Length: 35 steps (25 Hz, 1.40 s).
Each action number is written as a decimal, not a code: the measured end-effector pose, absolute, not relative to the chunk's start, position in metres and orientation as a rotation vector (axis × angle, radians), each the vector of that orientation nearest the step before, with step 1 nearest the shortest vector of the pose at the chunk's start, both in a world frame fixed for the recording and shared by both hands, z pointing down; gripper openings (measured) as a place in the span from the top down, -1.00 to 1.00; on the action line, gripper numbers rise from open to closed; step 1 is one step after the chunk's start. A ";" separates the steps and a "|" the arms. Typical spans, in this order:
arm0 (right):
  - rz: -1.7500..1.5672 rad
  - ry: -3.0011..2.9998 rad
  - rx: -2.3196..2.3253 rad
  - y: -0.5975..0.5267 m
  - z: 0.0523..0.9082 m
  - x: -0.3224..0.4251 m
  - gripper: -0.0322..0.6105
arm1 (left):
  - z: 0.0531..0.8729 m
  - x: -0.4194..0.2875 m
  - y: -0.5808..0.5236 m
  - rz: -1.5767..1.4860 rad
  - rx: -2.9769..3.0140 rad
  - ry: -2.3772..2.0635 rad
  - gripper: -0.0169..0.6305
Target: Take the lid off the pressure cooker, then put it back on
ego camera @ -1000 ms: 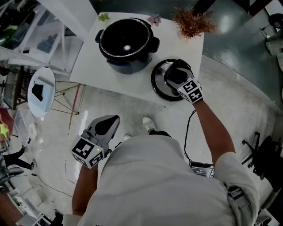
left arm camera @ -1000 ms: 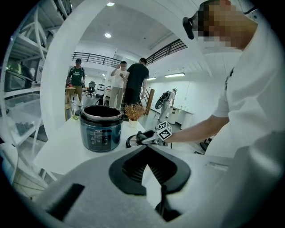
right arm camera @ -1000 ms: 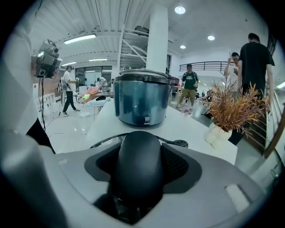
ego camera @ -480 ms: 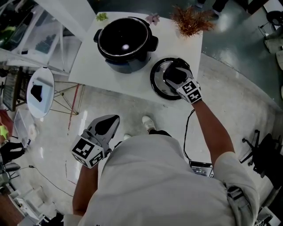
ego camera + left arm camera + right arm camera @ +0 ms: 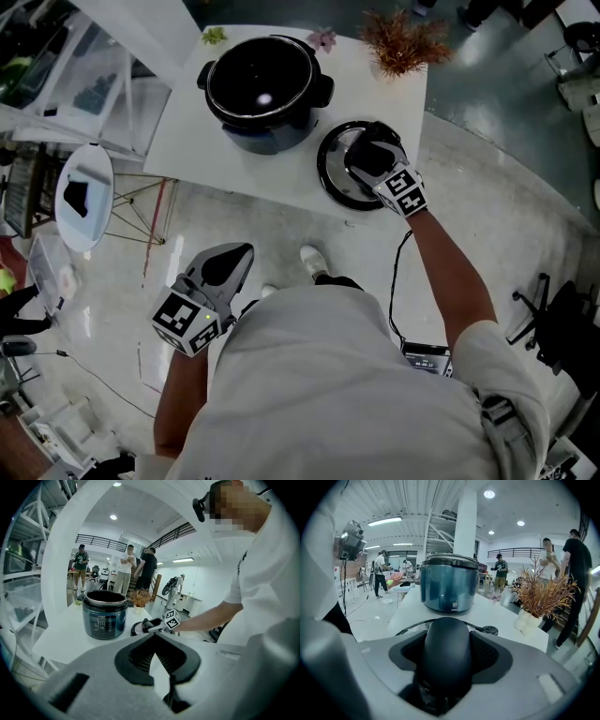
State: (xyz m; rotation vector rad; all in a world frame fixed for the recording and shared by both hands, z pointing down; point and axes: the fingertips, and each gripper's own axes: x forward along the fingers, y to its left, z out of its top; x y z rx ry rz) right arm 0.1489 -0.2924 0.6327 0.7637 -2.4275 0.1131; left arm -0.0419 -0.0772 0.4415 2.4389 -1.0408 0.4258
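Note:
The pressure cooker pot (image 5: pixel 265 89) stands open on the white table (image 5: pixel 187 141), its dark inside showing; it is blue-grey in the right gripper view (image 5: pixel 449 588). The round lid (image 5: pixel 336 176) lies flat on the table to its right. My right gripper (image 5: pixel 372 150) is shut on the lid's black handle (image 5: pixel 445 660), which fills the space between its jaws. My left gripper (image 5: pixel 239 255) hangs over the floor, short of the table's near edge, jaws together and holding nothing. From its own view (image 5: pixel 154 637) it faces the pot (image 5: pixel 105 613).
A dried plant in a white pot (image 5: pixel 405 42) stands at the table's far right corner, close behind the lid. Two small flowers (image 5: pixel 325 39) sit by the far edge. A round white stool (image 5: pixel 84 195) and shelving stand left. Several people (image 5: pixel 126 569) stand beyond the table.

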 end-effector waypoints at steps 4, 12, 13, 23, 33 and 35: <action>0.118 -2.422 0.760 -0.292 0.632 0.150 -0.02 | 0.442 -0.042 -0.074 0.425 2.438 -1.037 0.93; 0.114 -2.447 0.771 -0.288 0.614 0.154 -0.10 | 0.442 -0.046 -0.072 0.403 2.442 -1.025 0.93; 0.109 -2.447 0.775 -0.286 0.611 0.155 -0.10 | 0.442 -0.046 -0.072 0.401 2.444 -1.021 0.93; 0.101 -2.430 0.816 -0.262 0.598 0.173 -0.10 | 0.442 -0.041 -0.067 0.402 2.480 -0.953 0.93; 0.108 -2.425 0.828 -0.263 0.597 0.175 -0.10 | 0.442 -0.042 -0.069 0.410 2.489 -0.938 0.93; 0.111 -2.424 0.824 -0.265 0.599 0.173 -0.10 | 0.442 -0.043 -0.069 0.408 2.485 -0.945 0.93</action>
